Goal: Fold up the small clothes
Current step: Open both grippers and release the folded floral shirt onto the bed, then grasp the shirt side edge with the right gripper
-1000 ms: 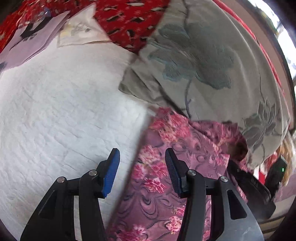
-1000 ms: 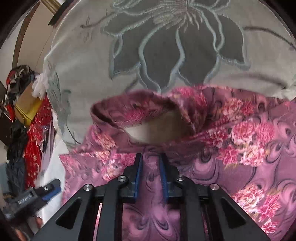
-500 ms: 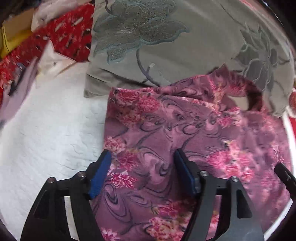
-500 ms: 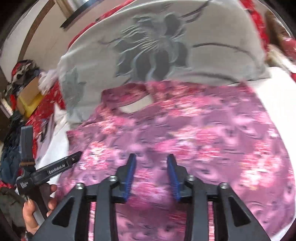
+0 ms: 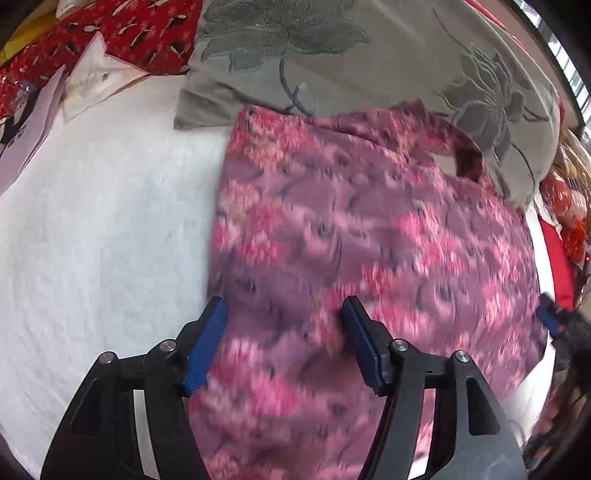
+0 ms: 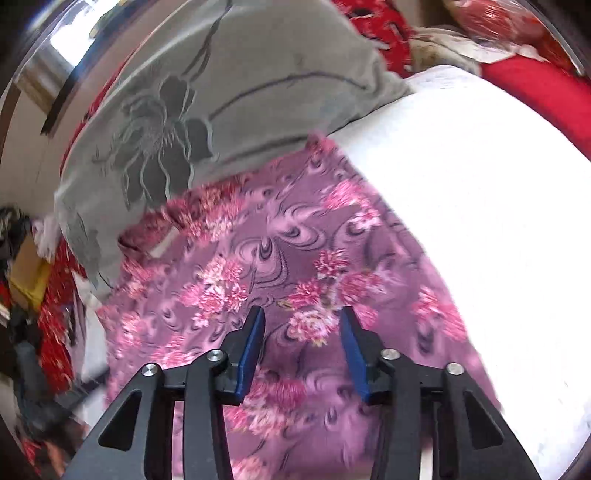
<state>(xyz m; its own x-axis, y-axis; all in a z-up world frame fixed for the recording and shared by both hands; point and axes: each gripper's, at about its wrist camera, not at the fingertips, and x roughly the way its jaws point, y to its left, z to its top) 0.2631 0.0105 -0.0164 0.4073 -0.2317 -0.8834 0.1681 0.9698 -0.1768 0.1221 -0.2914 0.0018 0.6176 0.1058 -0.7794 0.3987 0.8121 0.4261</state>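
Purple floral garment (image 5: 354, 236) is lying spread out on the white bedsheet (image 5: 103, 229), with its top edge riding up against a grey pillow (image 5: 369, 62) that's got big embroidered flowers on it. From the right wrist view the same garment (image 6: 266, 266) is taking up the middle of the frame, neckline opening sitting over toward the left near the pillow (image 6: 207, 110), and bare white sheet (image 6: 480, 206) is showing off to the right of it.

Left hand-held gripper (image 5: 284, 343) is hovering with its blue pads spread wide apart, nothing between them, just looking down over the garment's lower left edge. Right hand-held gripper (image 6: 301, 350) is doing much the same: pads parted with a clear gap, not pinching any fabric, pointing over the lower middle of the garment. Can't really tell whether either one is touching the cloth or floating just above it.

Red patterned fabric (image 5: 129, 33) is bunched up at the far left of the bed, and some white papers (image 5: 33, 122) are lying next to it on the sheet. Everything's a bit motion-blurred, so fine detail is getting lost.
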